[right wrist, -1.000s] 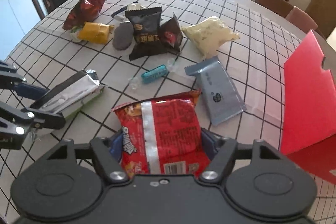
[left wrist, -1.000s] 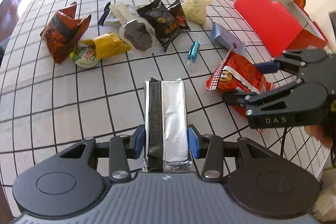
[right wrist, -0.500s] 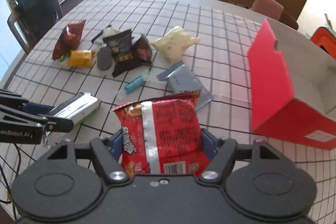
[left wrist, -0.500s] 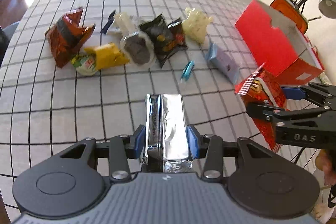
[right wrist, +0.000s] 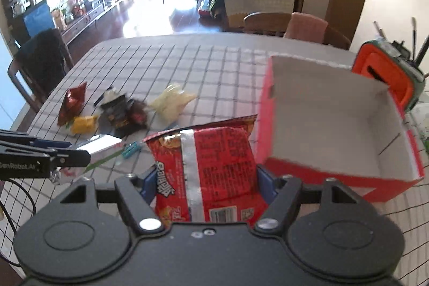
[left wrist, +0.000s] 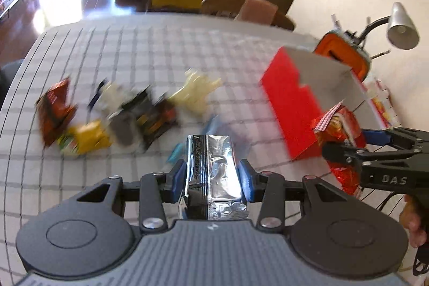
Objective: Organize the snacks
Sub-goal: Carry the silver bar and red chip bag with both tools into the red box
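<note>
My left gripper [left wrist: 211,174] is shut on a silver foil snack pack [left wrist: 214,178] and holds it above the table. My right gripper [right wrist: 206,182] is shut on a red snack bag [right wrist: 206,170], lifted near the front left corner of the open red box [right wrist: 335,125]. The box's white inside holds nothing. In the left wrist view the right gripper [left wrist: 359,144] holds the red bag [left wrist: 340,141] beside the box [left wrist: 295,109]. In the right wrist view the left gripper [right wrist: 72,149] shows at the left with the foil pack [right wrist: 102,144].
Several snacks lie on the checked tablecloth [right wrist: 209,63]: a dark red bag [right wrist: 72,103], a yellow pack [right wrist: 84,123], black bags [right wrist: 123,114], a pale bag [right wrist: 171,103], a teal candy [right wrist: 131,149]. An orange holder [right wrist: 386,74] stands behind the box. Chairs [right wrist: 295,26] ring the table.
Both grippers have risen and moved right toward the red box, each carrying its snack. The red bag now hangs by the box's near corner.
</note>
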Demonstrator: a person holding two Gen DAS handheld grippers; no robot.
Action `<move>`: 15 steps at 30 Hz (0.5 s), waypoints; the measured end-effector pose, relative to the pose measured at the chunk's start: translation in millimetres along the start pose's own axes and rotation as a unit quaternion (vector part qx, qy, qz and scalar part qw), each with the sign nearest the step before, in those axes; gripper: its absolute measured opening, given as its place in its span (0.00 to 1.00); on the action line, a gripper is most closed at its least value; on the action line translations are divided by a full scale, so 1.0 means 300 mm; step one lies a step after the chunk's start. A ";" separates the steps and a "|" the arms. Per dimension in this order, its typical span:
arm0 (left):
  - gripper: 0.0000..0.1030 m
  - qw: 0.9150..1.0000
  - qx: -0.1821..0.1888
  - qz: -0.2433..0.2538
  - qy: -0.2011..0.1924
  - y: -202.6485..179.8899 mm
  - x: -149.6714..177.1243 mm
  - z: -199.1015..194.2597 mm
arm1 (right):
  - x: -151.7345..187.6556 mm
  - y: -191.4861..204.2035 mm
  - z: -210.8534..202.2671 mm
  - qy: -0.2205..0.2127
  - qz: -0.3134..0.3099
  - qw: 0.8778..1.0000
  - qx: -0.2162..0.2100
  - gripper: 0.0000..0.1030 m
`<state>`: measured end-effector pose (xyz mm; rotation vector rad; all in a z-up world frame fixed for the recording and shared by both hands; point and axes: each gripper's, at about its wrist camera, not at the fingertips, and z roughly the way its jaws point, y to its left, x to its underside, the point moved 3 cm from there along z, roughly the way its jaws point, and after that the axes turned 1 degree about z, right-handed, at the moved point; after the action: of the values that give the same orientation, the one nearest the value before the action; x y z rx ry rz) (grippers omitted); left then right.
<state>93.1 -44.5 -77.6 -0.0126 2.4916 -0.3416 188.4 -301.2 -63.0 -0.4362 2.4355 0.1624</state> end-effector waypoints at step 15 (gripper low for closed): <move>0.40 0.995 0.005 0.092 -0.040 -0.532 -0.257 0.220 | -0.113 -0.509 0.092 0.000 0.031 0.998 0.062 0.69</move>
<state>182.6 -207.9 -44.7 0.2022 2.3894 -0.2702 282.8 -429.1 -64.3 -0.3054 2.4434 0.0362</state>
